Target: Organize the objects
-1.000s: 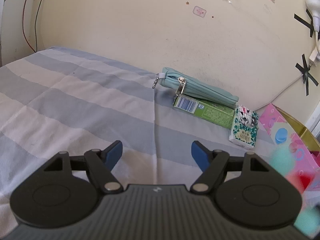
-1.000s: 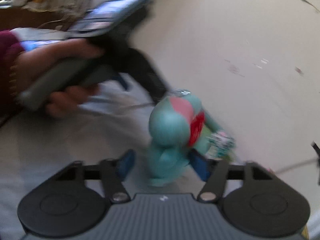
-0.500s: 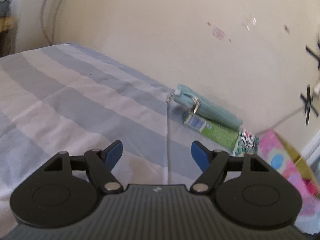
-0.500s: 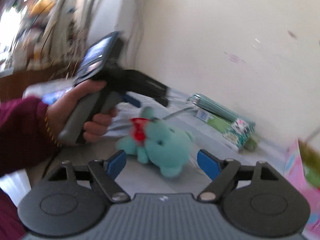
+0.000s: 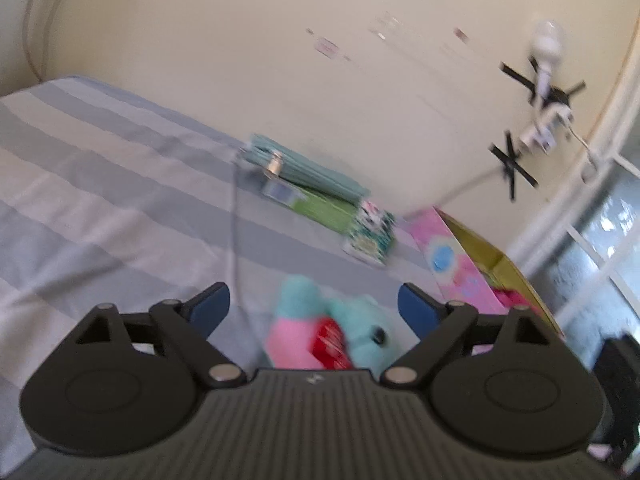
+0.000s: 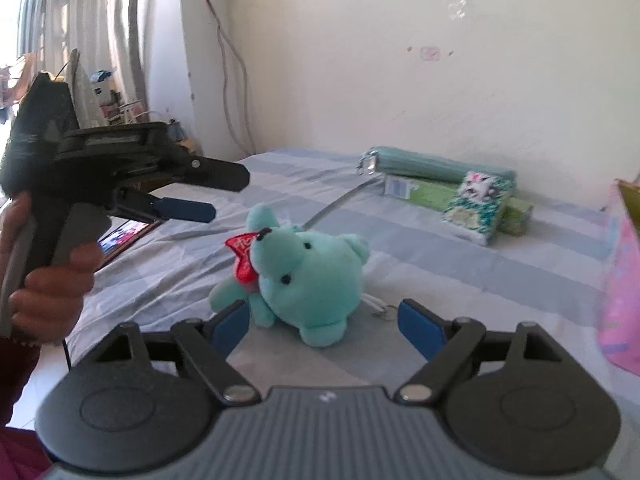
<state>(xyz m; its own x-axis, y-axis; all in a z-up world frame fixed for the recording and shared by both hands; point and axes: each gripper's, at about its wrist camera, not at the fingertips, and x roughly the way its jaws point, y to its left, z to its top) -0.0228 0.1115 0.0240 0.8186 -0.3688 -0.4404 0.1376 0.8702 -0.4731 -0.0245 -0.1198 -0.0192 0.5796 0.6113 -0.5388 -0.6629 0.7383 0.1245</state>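
A teal plush toy with a red heart lies on its side on the striped bed sheet. My right gripper is open just in front of it, not touching. My left gripper is open above the same toy, which shows pink and red there; it also shows from the side in the right wrist view. A teal zip pouch, a green box and a patterned tissue pack lie stacked by the wall.
A pink box with a yellow inside stands at the right on the bed. A phone lies at the bed's left edge. The wall runs close behind the stacked items, with a taped cable and bulb.
The right gripper let go of the plush toy, which now lies on the bed, and drew back. The left gripper swung right until the toy sits between its fingers.
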